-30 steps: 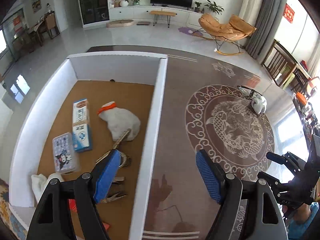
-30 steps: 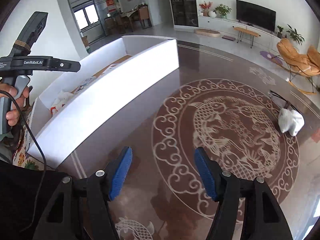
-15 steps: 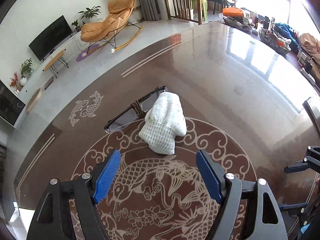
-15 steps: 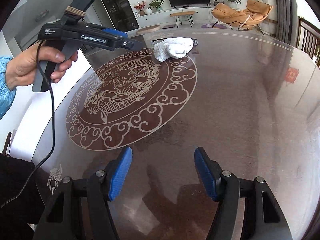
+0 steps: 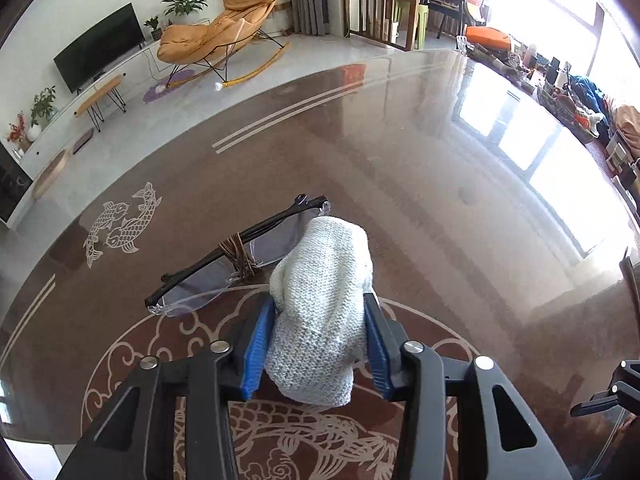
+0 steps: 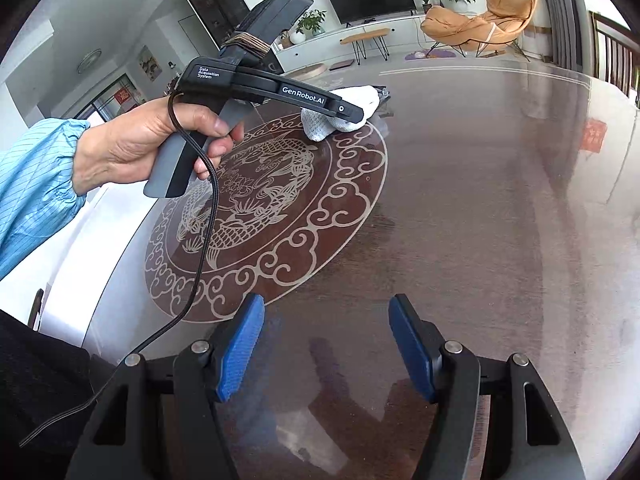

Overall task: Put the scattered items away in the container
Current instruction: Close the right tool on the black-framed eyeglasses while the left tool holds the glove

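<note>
Since the earlier frames, the left gripper [image 5: 318, 344] has been swung away from the white container and brought down onto the knitted cloth [image 5: 320, 312]; its jaws have just been closing, and the blue pads [image 5: 256, 344] are now pressed against both sides of the cloth, which bulges between them. The cloth lies on the table [image 5: 460, 240], touching the pair of glasses [image 5: 240, 256] at its ten o'clock side; a brown band is wound round the bridge of the glasses.

The right gripper [image 6: 326, 350] is held wide apart with nothing between its pads, above bare table, the fish pattern [image 6: 264, 196] at its eleven o'clock.

The pick-up step is judged to be in hand, with the glasses left for afterwards. A lift is called for next, clear of the glasses so that they are not dragged along, then a carry back to the container [image 6: 104, 248], whose white wall is seen at nine o'clock in the right view.

On the body of the left gripper, as seen in the right view, "GenRobot.AI" [image 6: 304, 94] and "Data Acquisition System" [image 6: 209, 73] can be read. A red reflection on the table carries writing too blurred to be read.
</note>
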The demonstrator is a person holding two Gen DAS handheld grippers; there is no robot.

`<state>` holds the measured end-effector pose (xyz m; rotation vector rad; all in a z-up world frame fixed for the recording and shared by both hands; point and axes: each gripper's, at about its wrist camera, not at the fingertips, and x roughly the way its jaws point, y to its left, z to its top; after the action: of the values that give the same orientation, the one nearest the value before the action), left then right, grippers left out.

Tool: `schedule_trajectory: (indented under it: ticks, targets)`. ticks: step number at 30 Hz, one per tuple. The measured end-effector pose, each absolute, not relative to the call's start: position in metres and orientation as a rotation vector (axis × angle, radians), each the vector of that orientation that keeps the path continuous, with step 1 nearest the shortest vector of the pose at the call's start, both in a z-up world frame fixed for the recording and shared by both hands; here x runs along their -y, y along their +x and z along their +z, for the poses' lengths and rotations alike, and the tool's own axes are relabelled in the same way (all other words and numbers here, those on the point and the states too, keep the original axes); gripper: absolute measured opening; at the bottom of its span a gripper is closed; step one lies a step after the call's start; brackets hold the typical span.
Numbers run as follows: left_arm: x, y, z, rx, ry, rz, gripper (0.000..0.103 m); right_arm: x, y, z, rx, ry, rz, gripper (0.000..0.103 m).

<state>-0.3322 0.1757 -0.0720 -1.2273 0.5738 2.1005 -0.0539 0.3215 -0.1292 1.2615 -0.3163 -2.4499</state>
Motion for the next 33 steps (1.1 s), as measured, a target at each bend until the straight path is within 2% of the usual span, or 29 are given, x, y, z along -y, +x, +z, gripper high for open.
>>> schedule_trajectory:
  ticks: [3, 7, 10, 16, 19, 24, 27, 30, 31, 32, 33]
  targets:
    - [-0.167, -0.33, -0.068, -0.512, -1.262, 2.128, 0.028, -0.325, -0.051, -0.132, 0.322, 1.277, -2.445, 0.066]
    - [-0.135, -0.307, -0.065, -0.538, -1.315, 2.165, 0.028, -0.325, -0.053, -0.131, 0.268, 1.28, -2.417, 0.066]
    - [-0.088, -0.294, -0.066, -0.439, -1.451, 2.212, 0.028, -0.321, -0.078, -0.117, 0.16, 1.201, -2.394, 0.066]
    - [-0.01, -0.264, -0.066, -0.317, -1.505, 2.358, 0.028, -0.283, -0.197, -0.088, -0.444, 0.884, -2.314, 0.066]
    - [0.004, -0.259, -0.069, -0.284, -1.484, 2.393, 0.028, -0.259, -0.268, -0.094, -0.632, 0.869, -2.193, 0.066]
    - [0.008, -0.259, -0.074, -0.248, -1.472, 2.385, 0.028, -0.232, -0.33, -0.102, -0.708, 0.859, -2.072, 0.066]
    - [0.009, -0.261, -0.072, -0.216, -1.471, 2.384, 0.028, -0.217, -0.345, -0.119, -0.754, 0.958, -1.971, 0.066]
    - [0.012, -0.26, -0.073, -0.214, -1.473, 2.386, 0.03, -0.215, -0.36, -0.131, -0.701, 1.091, -1.928, 0.063]
    - [0.011, -0.261, -0.072, -0.215, -1.475, 2.386, 0.031, -0.219, -0.364, -0.135, -0.651, 1.148, -1.915, 0.05]
    - [0.011, -0.263, -0.072, -0.221, -1.476, 2.39, 0.032, -0.221, -0.365, -0.138, -0.629, 1.204, -1.917, 0.026]
    - [0.01, -0.264, -0.072, -0.224, -1.478, 2.392, 0.032, -0.224, -0.364, -0.137, -0.602, 1.215, -1.941, 0.015]
